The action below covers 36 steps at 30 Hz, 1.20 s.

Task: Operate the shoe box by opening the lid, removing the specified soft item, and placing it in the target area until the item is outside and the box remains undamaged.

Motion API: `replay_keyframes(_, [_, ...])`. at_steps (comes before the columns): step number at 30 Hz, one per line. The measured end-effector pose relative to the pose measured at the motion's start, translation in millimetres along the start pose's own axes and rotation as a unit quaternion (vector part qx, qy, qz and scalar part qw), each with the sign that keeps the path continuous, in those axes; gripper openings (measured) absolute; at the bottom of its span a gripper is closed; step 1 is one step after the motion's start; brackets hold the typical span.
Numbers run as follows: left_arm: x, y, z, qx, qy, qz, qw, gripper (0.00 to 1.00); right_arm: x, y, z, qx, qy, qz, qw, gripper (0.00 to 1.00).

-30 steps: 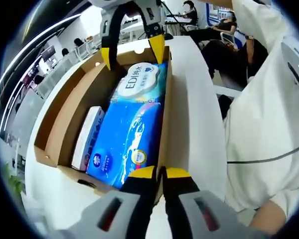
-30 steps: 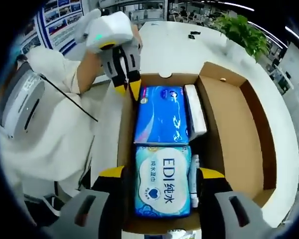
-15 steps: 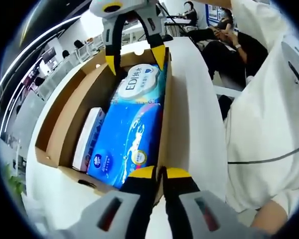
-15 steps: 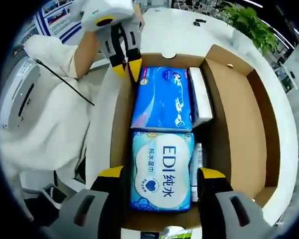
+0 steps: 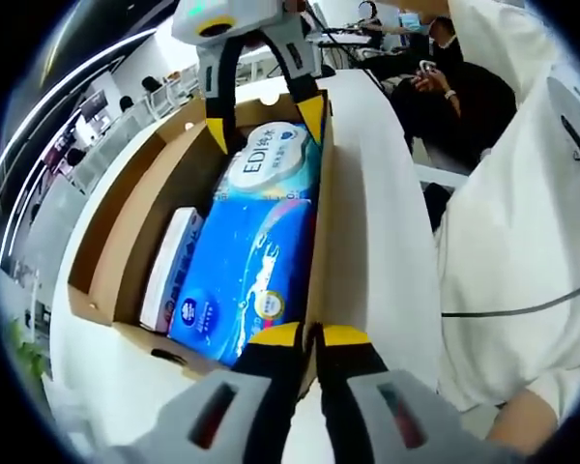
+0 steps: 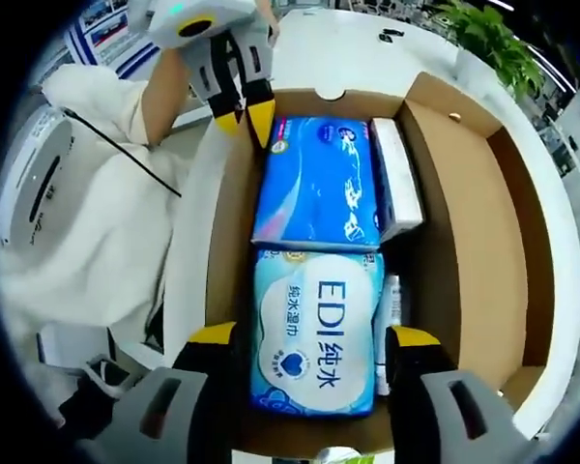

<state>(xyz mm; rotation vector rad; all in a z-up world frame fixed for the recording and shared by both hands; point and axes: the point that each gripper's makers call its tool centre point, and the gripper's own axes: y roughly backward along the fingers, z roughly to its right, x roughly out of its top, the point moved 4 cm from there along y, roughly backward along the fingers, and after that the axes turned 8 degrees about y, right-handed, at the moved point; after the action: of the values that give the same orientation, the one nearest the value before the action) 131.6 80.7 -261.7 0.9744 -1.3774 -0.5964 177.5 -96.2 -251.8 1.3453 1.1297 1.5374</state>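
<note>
A: What's on the white counter [image 5: 372,232]?

B: An open cardboard shoe box [image 6: 469,242]. Inside lies a blue tissue pack [image 6: 314,188], with a light-blue EDI wipes pack [image 6: 314,333] touching its near end in the right gripper view, and a narrow white pack [image 6: 398,179] just beside the blue one.

A: And the grippers?

B: The right gripper [image 6: 309,343] has its jaws wide, one either side of the wipes pack. The left gripper [image 5: 309,336] has its jaws nearly together at the box's side wall; whether they pinch the cardboard I cannot tell
</note>
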Motion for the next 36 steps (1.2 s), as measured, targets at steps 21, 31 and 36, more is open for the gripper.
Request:
replay_keyframes(21, [-0.4,0.2,-0.9,-0.003,-0.001,-0.003,1.0000,0.05,-7.4,-37.8,1.2,0.006,0.008,-0.066,0.9978,0.63])
replay_keyframes(31, [-0.2,-0.6,-0.4,-0.008,0.003,-0.008,0.9999,0.05,-11.6,-54.4,3.9,0.041,-0.007,-0.111,0.9930,0.69])
replay_keyframes(36, [-0.4,-0.8,-0.4,-0.009,0.002,-0.008,0.9999,0.05,-11.1,-56.0,2.4,0.038,-0.003,-0.127,0.9911,0.69])
